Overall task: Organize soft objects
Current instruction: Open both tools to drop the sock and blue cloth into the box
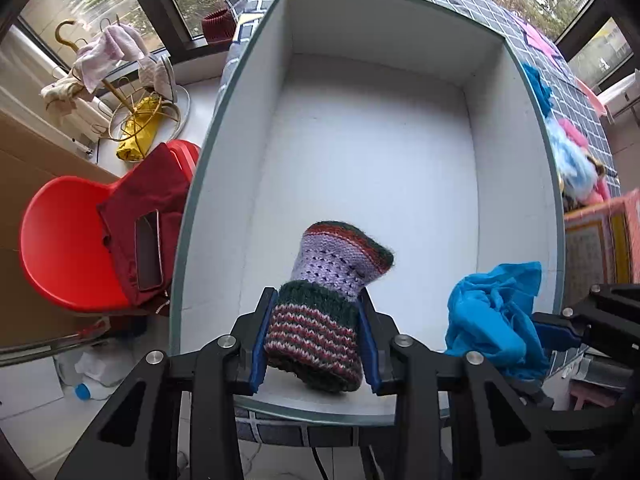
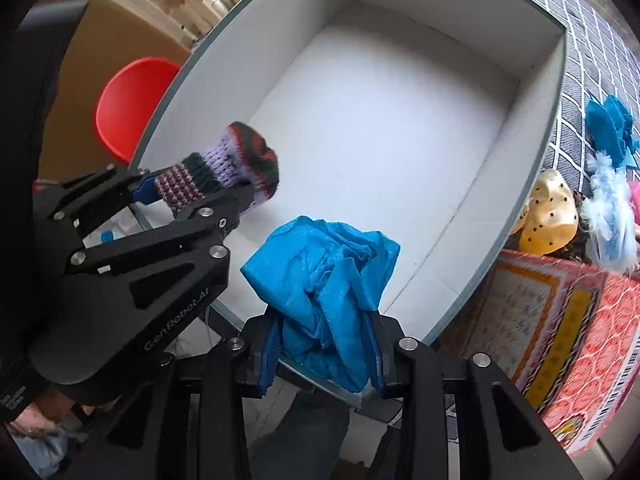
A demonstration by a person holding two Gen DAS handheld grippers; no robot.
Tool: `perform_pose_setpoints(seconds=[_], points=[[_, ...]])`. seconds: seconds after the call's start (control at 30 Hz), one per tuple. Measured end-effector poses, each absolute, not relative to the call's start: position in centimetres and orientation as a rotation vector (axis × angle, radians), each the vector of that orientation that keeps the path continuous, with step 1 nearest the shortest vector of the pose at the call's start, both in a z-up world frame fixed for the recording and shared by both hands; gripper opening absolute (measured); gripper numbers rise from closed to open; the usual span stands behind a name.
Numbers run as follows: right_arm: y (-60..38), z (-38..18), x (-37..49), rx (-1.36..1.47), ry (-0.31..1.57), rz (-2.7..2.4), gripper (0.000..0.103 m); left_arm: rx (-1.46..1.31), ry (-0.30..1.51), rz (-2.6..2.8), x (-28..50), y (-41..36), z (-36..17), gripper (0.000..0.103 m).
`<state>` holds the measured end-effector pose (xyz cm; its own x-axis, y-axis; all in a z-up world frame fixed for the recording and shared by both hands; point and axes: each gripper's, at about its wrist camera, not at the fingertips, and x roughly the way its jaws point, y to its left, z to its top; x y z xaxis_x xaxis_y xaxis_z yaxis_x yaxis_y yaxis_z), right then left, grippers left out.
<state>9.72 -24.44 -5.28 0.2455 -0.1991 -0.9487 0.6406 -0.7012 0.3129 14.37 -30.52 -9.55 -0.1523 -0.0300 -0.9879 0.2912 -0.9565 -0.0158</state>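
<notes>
Table w/ dark grid-check cloth [image 1: 472, 0] by big windows; red chair [image 1: 68, 248] on the left w/ a maroon garment [image 1: 144, 216] draped on it. Left gripper [image 1: 316, 340] clamped on knit striped sleeve [image 1: 320, 320], held over near edge of white box [image 1: 240, 120]. Right gripper [image 2: 324, 344] clamped on crumpled blue cloth [image 2: 320, 272], also over near rim. Box floor bare white. 2 more soft items, blue fabric [image 2: 608, 128] & pale blue feathery piece [image 2: 608, 216], lie on cloth right of box.

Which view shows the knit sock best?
Left wrist: the sock sits centred and close between the left gripper fingers, knit pattern clear, over the box. Right wrist shows it side-on, smaller, cuff partly hidden by the gripper.
</notes>
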Motion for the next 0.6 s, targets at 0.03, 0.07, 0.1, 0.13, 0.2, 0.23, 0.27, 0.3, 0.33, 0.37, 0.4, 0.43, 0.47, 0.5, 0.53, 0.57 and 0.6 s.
perform_pose_setpoints(seconds=[0.03,0.07,0.1,0.13,0.2,0.23,0.27,0.3,0.33,0.37,0.4,0.43,0.47,0.5,0.53,0.57,0.6], points=[[-24.6,-5.2,9.8,1.824,0.407,-1.522,0.037,1.897,0.302,-2.210,14.7,-30.4,-9.6,0.040],[-24.6,-5.2,10.0,1.825,0.408,-1.508,0.037,1.903,0.306,-2.205,15.0,-30.3,-9.6,0.040],[-24.6,-5.2,10.3,1.827,0.411,-1.494,0.037,1.912,0.314,-2.201,15.5,-30.1,-9.6,0.040],[-24.5,-5.1,10.7,1.826,0.415,-1.480,0.037,1.915,0.320,-2.197,15.8,-30.0,-9.5,0.040],[-24.4,-4.8,11.6,1.817,0.426,-1.444,0.037,1.923,0.330,-2.191,16.9,-29.6,-9.3,0.040],[-24.3,-4.6,12.1,1.811,0.434,-1.430,0.037,1.926,0.338,-2.187,17.5,-29.3,-9.3,0.040],[-24.2,-4.5,12.5,1.806,0.442,-1.416,0.037,1.927,0.350,-2.182,18.0,-29.1,-9.2,0.040],[-24.1,-4.3,12.8,1.803,0.447,-1.405,0.037,1.927,0.365,-2.177,18.5,-28.9,-9.1,0.040],[-24.0,-4.2,13.0,1.801,0.449,-1.399,0.037,1.924,0.381,-2.171,18.9,-28.8,-9.1,0.041],[-23.8,-4.1,13.0,1.799,0.451,-1.403,0.037,1.918,0.397,-2.166,19.2,-28.8,-9.0,0.041],[-23.7,-4.0,13.0,1.796,0.453,-1.413,0.037,1.909,0.412,-2.161,19.4,-28.8,-8.8,0.041],[-23.6,-3.8,12.7,1.794,0.448,-1.429,0.037,1.898,0.421,-2.158,19.5,-28.9,-8.7,0.041],[-23.5,-3.7,12.4,1.794,0.438,-1.446,0.037,1.887,0.428,-2.157,19.6,-29.0,-8.5,0.041],[-23.5,-3.5,12.0,1.792,0.430,-1.466,0.037,1.878,0.435,-2.156,19.5,-29.1,-8.3,0.041],[-23.6,-3.2,11.6,1.785,0.426,-1.486,0.037,1.870,0.437,-2.158,19.5,-29.1,-8.1,0.041],[-23.6,-2.9,11.1,1.777,0.422,-1.502,0.037,1.860,0.436,-2.164,19.4,-29.2,-7.9,0.041],[-23.6,-2.6,10.8,1.770,0.415,-1.517,0.037,1.847,0.432,-2.170,19.4,-29.3,-7.6,0.041]])
